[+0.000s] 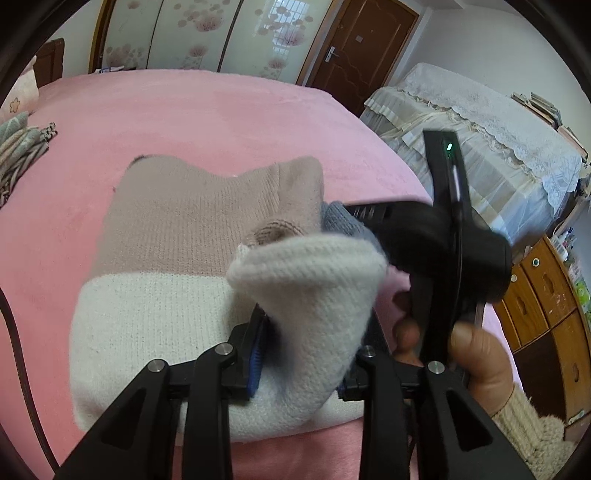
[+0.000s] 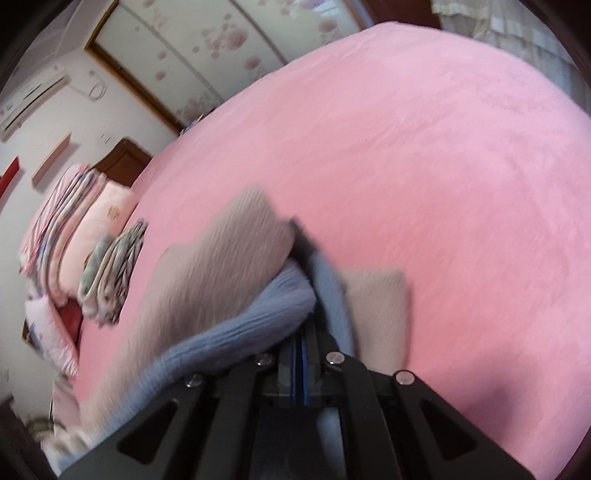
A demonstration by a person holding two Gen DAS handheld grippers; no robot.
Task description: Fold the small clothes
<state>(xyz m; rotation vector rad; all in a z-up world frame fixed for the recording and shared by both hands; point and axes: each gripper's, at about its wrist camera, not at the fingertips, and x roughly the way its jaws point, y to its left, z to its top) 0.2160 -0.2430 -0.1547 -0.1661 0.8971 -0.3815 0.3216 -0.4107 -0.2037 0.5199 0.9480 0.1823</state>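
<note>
My left tongs pinch the white hem of the pink-and-white knitted sweater on the pink bed. My right tongs are pressed together on its blue cuff. The folding is only partly done.

Home bedroom: pink-covered bed, floral sliding wardrobe, pillows, wooden door.

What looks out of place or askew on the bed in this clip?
The sweater lies only half folded on the pink bedspread: its white fold stands bunched up in the left claw, and a grey-blue part hangs pinched in the right claw. Nothing is spilled or damaged.
</note>
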